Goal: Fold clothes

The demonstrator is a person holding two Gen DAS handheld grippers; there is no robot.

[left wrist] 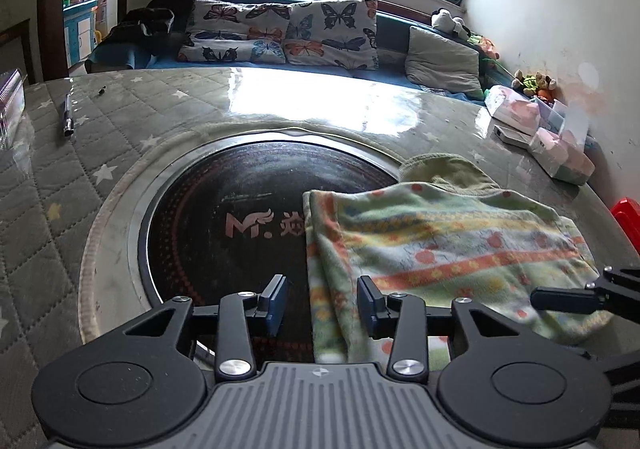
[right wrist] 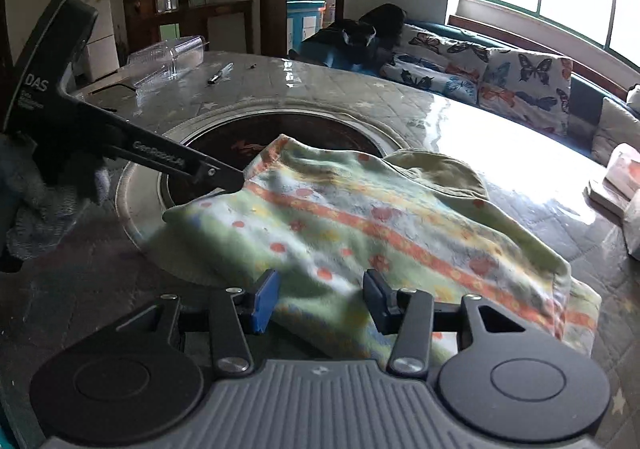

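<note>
A folded green fleece garment (left wrist: 440, 245) with orange stripes and dots lies on the round table, partly over the dark round plate (left wrist: 224, 209) in the table's middle. An olive hood or collar (left wrist: 444, 169) sticks out at its far side. My left gripper (left wrist: 323, 301) is open, blue pads apart, above the garment's left folded edge. My right gripper (right wrist: 321, 301) is open too, over the near edge of the garment (right wrist: 360, 217). In the right wrist view the left gripper (right wrist: 234, 183) reaches in from the left to the garment's far left corner. The right gripper's finger (left wrist: 568, 299) shows at the garment's right side.
The table has a grey quilted star cover (left wrist: 80, 153) under shiny clear plastic. A pen (left wrist: 68, 115) and a clear plastic box (right wrist: 168, 57) lie at the far left. Tissue packs (left wrist: 560, 153) and a red object (left wrist: 628, 217) sit at the right. A sofa with butterfly cushions (left wrist: 280, 33) stands behind.
</note>
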